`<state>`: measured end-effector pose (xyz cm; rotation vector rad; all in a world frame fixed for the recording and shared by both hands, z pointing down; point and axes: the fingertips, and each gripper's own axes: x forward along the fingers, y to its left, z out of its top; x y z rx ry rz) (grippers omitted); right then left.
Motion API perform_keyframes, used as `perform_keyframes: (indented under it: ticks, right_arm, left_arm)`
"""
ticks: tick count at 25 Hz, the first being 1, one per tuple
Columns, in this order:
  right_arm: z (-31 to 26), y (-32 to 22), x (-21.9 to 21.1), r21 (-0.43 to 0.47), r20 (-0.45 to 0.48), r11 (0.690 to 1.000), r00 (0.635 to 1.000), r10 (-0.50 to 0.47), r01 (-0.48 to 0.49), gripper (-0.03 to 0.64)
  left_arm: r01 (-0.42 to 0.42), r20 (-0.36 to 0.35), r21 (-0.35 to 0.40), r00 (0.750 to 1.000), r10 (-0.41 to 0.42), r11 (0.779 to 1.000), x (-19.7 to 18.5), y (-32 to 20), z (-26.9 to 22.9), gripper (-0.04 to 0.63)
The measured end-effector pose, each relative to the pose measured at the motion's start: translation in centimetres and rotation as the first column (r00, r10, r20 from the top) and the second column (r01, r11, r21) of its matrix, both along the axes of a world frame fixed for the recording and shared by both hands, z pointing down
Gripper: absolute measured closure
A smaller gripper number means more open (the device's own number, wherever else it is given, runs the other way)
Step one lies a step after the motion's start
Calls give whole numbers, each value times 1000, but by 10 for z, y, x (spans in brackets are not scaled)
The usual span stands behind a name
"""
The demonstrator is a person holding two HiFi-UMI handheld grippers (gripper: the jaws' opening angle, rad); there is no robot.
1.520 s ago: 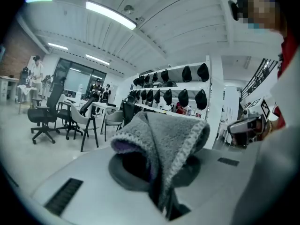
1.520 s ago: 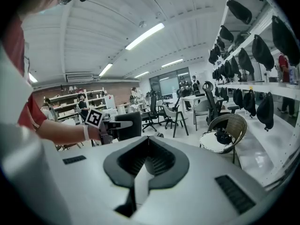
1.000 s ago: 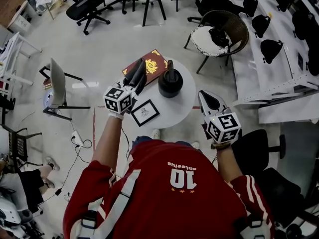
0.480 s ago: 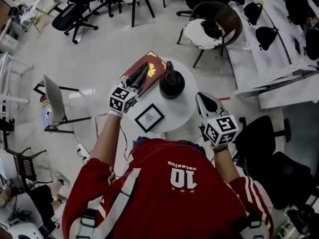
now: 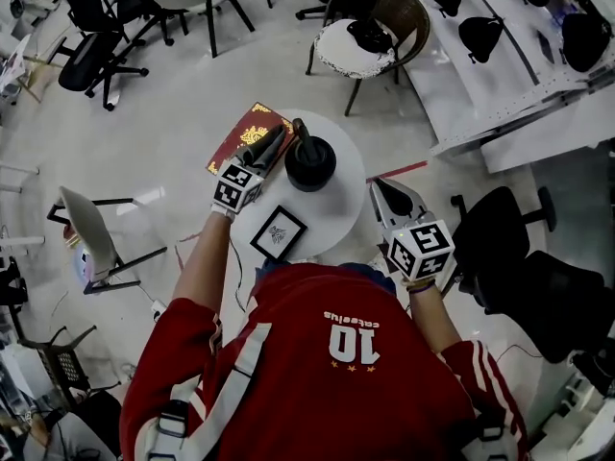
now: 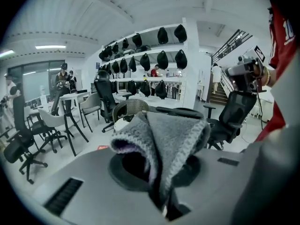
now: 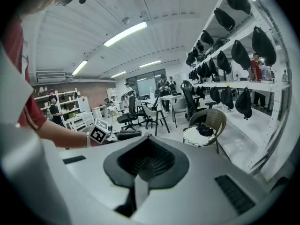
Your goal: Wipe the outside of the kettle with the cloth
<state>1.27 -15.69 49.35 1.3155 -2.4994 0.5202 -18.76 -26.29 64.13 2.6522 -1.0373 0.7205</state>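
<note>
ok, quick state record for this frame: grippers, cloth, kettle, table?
left gripper: shut on grey knitted cloth, over red gold-crested book
right gripper: shut, empty, beside round white table, right edge
black round kettle: upright on table, right of cloth, contact unclear
black-framed picture: flat on table, near edge

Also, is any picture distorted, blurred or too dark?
Head view: evenly lit, edges bowed, the kettle a dark shape. Left gripper view: heavy fisheye, black corners, the cloth close and slightly soft. Right gripper view: same fisheye, ceiling lamps bright.
</note>
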Motion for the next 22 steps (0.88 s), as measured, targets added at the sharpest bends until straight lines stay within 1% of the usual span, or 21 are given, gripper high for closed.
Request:
perform_keyframes:
  ticks: [3,6,10,17,22]
  right_arm:
    - [2,3,2,-8,-5,1000,1000,14,-14,600]
    - [5,7,6,-12,-7,999,999,38,-38,600]
    - [6,12,12,-13,-9,998,998,61,-61,600]
    - [8,22,18,-16,-10,996,996,87,-87,600]
    - [12,26,15,-21,-9,996,996,85,-85,600]
  left_arm:
    - [-57,56,-15,997,58,998,9,-4,12,549]
    - [-104,95,-29,990,107,994,15,-6,22,549]
    - [-129,136,-58,981,136,990,16,-9,34,549]
    - [-154,169,-96,971,168,983,19,-2,46,549]
    - [-154,138,-101,976,167,983,18,4,43,549]
